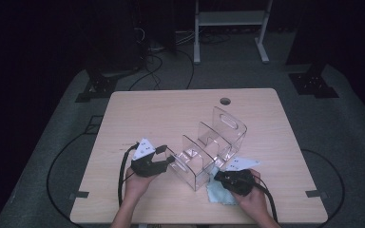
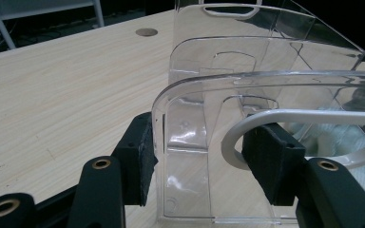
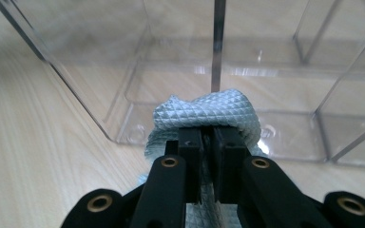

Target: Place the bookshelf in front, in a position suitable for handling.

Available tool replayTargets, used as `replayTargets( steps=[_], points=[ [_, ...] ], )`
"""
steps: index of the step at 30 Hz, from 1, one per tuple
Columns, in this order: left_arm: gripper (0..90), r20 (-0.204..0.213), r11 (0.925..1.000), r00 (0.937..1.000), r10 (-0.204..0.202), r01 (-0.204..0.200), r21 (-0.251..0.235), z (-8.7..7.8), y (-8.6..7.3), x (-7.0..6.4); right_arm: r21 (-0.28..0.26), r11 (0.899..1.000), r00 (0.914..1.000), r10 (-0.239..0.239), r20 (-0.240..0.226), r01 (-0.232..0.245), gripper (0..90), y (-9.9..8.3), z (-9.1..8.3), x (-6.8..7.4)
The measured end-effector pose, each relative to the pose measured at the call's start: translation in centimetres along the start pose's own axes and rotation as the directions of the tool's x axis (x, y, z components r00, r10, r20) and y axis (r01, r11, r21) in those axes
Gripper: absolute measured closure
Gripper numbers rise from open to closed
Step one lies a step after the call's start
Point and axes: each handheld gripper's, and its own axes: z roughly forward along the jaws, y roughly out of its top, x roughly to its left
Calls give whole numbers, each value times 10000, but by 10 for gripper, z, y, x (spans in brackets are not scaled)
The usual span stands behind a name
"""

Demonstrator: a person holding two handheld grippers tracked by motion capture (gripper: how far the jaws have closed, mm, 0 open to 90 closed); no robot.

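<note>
A clear acrylic organizer [image 1: 214, 147] with several compartments stands slantwise on the wooden table [image 1: 161, 114]. My left gripper [image 1: 168, 156] is at its near left end. In the left gripper view it [image 2: 204, 161] is open, and its pads [image 2: 140, 156] stand on either side of the end wall's edge of the organizer [image 2: 266, 57]. My right gripper [image 1: 220, 177] is at the organizer's near right side, shut on a pale blue textured cloth [image 1: 218, 194]. In the right gripper view the gripper [image 3: 213, 137] holds the cloth [image 3: 209, 111] bunched against the organizer's [image 3: 100, 57] clear side wall.
A round cable hole [image 1: 225, 101] lies near the table's far edge. Beyond the table are a white metal frame [image 1: 230, 19], floor cables [image 1: 171, 61] and black stand bases at left [image 1: 97, 88] and right [image 1: 313, 83]. Bare tabletop lies behind the organizer.
</note>
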Motion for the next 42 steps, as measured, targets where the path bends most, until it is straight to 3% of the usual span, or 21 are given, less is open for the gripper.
replayTargets(
  steps=[3,9,16,23,30,34,37,42],
  points=[
    [460,-5,10000,10000,-16,16,-9,0,0,0,152,9998,9999,103,-67,-102,835,-2,3,-1],
    [460,18,10000,10000,-11,11,-3,0,0,1,-198,9998,10000,51,-35,-52,836,3,-4,0],
    [459,-21,10000,10000,-40,40,-1,0,0,0,494,9987,9999,149,-75,-145,835,-7,12,-1],
    [460,-8,10000,10000,-22,22,-6,0,0,1,-42,10000,9999,70,-120,-71,835,2,0,1],
    [459,-13,10000,10000,-55,55,8,0,0,0,588,9980,9994,249,-222,-235,835,-7,14,-3],
    [459,-16,9999,10000,-91,91,-48,0,0,1,-8,10000,9999,91,-132,-91,835,1,2,1],
    [460,-5,10000,10000,-90,90,-36,0,0,1,-97,9999,9998,135,-160,-136,835,1,1,0],
    [459,-19,9999,9999,-109,109,-27,0,0,0,665,9970,9987,411,-294,-391,834,-8,16,-2]
  ],
)
